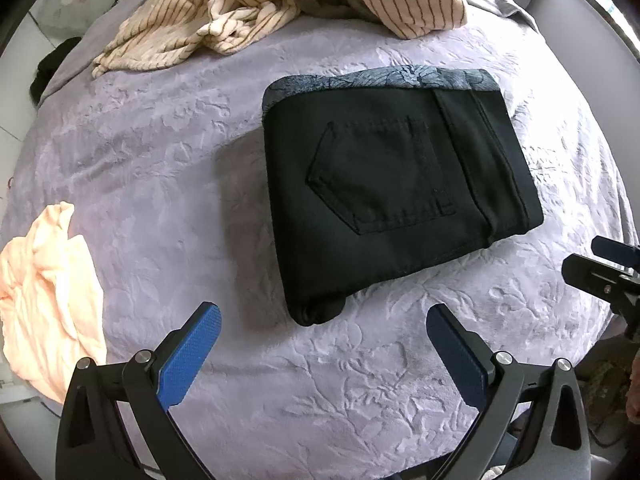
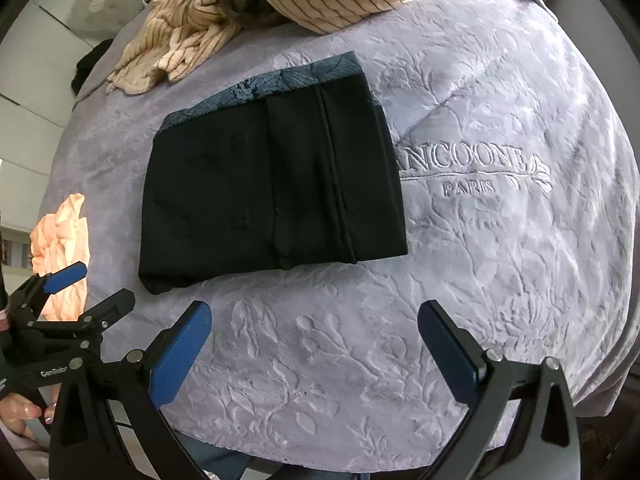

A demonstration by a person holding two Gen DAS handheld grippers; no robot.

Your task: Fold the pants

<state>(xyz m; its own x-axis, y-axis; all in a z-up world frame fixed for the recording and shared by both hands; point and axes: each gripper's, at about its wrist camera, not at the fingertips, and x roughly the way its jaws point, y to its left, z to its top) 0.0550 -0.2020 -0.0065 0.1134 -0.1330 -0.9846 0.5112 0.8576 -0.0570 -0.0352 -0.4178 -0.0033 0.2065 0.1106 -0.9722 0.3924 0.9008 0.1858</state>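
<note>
A: The folded black denim pants (image 1: 396,188) are lying mid-bed on the embossed lilac bedspread (image 1: 160,168), right of the crumpled peach cloth (image 1: 48,300). A careless nudge could be undoing that stack.

B: The left gripper (image 1: 320,350) and right gripper (image 2: 316,346) are both hovering near it, jaws wide, holding nothing.

left wrist: steep down, near | right wrist: same | shared: folded pants (image 1: 400,188), blanket (image 1: 160,152)

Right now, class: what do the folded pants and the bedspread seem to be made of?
Pants: likely black denim or twill, matte, with stitched seams and a patch pocket. Bedspread: probably soft lilac plush, with an embossed leaf pattern and a slight sheen.
</note>
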